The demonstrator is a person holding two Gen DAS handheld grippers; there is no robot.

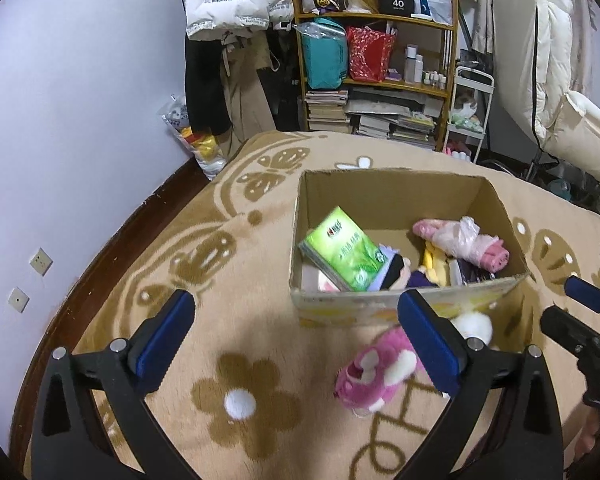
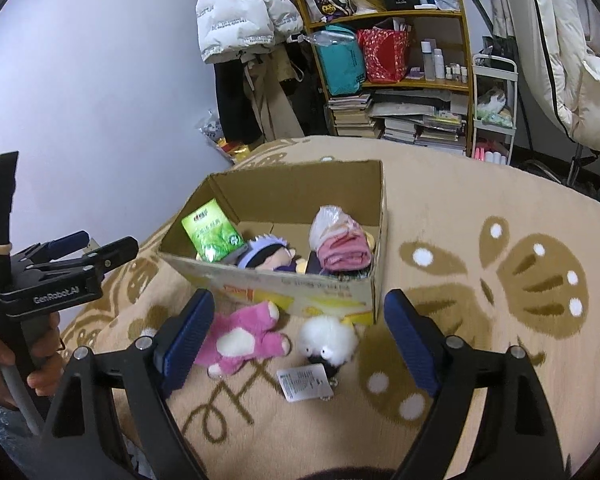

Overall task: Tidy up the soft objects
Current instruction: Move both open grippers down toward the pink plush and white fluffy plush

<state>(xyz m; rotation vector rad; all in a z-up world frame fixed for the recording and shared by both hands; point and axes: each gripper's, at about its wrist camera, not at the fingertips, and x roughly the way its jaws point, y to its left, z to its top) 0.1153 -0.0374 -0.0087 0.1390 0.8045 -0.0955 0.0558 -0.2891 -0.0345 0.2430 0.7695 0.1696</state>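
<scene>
Item 1, pink plush toy: lies on the patterned blanket just ahead of my right tongs, toward their left finger, and just short of the cardboard box. Pink pile with white patches. I judge it light, squashy and non-slip; best taken across the thick middle, not by a limb.

Item 2, white fluffy toy: between the right tongs' fingers, beside the pink one, with a printed paper tag lying nearer to me. Long white fur, dark face low down. Probably very light; I would pinch the body, since the tag could tear or slip.

Item 3, box contents, beyond both tongs: green tissue pack, a doll with a purple headband, a pink rolled cloth in clear plastic. All look soft and already stowed.

Tongs: my right pair stand wide open, holding nothing. My left tongs also gape wide and empty, the pink toy at their right finger.
</scene>
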